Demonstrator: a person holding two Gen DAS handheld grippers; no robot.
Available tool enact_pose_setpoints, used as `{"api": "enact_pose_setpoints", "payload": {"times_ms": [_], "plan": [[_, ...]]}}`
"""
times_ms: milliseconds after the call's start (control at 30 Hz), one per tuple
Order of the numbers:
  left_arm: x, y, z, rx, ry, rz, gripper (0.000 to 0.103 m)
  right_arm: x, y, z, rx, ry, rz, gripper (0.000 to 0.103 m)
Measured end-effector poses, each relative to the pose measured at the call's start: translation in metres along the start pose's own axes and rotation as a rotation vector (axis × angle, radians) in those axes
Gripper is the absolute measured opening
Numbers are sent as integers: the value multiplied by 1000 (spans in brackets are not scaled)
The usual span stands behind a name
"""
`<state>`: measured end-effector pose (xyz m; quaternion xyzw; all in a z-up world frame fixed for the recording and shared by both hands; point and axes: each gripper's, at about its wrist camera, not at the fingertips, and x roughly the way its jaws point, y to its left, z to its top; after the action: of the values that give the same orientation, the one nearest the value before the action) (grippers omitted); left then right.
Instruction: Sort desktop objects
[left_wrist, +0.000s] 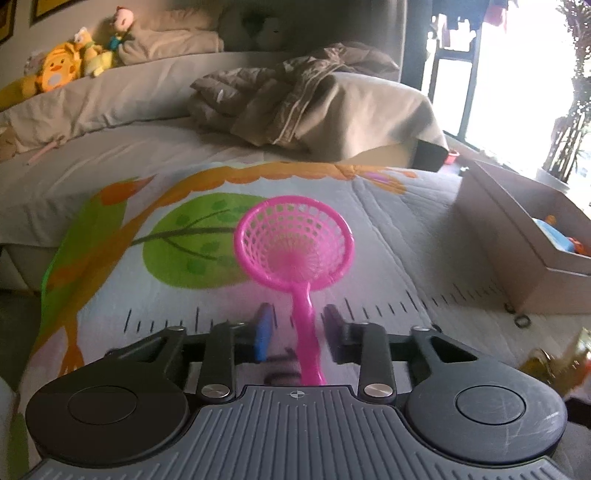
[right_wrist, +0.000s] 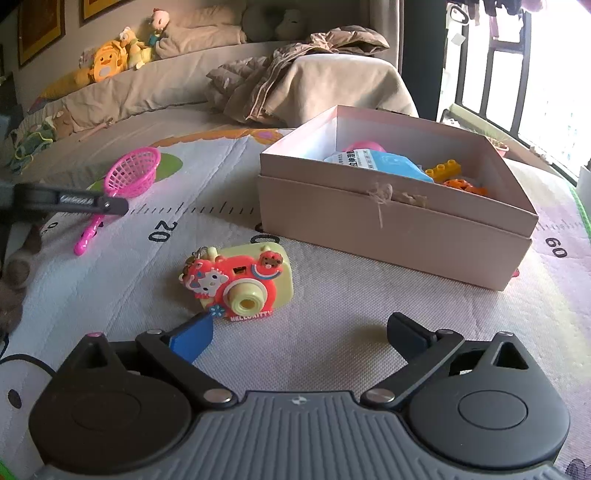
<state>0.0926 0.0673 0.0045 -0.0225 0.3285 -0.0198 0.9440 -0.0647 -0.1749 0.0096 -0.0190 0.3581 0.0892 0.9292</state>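
Observation:
A pink plastic strainer (left_wrist: 295, 240) lies on the play mat, with its handle running back between the fingers of my left gripper (left_wrist: 297, 310). The blue and purple pads stand close on either side of the handle, with a narrow gap showing on each side. In the right wrist view the same strainer (right_wrist: 133, 171) lies at the left, and a black left finger (right_wrist: 74, 201) crosses above its handle. My right gripper (right_wrist: 301, 319) is wide open and holds nothing. A red and yellow toy camera (right_wrist: 240, 282) sits just ahead of its blue pad.
A pink cardboard box (right_wrist: 388, 221) stands at the right and holds a blue packet (right_wrist: 388, 162), a yellow brick (right_wrist: 443, 170) and orange pieces. The same box (left_wrist: 517, 251) is at the right in the left wrist view. Behind the mat are crumpled brown clothing (right_wrist: 288, 74) and plush toys (right_wrist: 107, 62).

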Motion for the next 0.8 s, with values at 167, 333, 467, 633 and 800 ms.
{"api": "enact_pose_setpoints", "payload": {"times_ms": [167, 333, 467, 633, 800], "plan": [[0, -4, 0, 12, 4, 4, 25, -1, -1, 0, 10, -4, 6, 101], [-1, -6, 0, 17, 7, -2, 15, -2, -3, -1, 23, -8, 10, 103], [-13, -15, -10, 52, 6, -44, 15, -2, -3, 0, 25, -8, 12, 103], [-44, -34, -36, 110, 42, -158, 15, -3, -4, 0, 34, -12, 17, 103], [-74, -49, -61, 185, 61, -247, 18, -3, -4, 0, 35, -14, 16, 103]]}}
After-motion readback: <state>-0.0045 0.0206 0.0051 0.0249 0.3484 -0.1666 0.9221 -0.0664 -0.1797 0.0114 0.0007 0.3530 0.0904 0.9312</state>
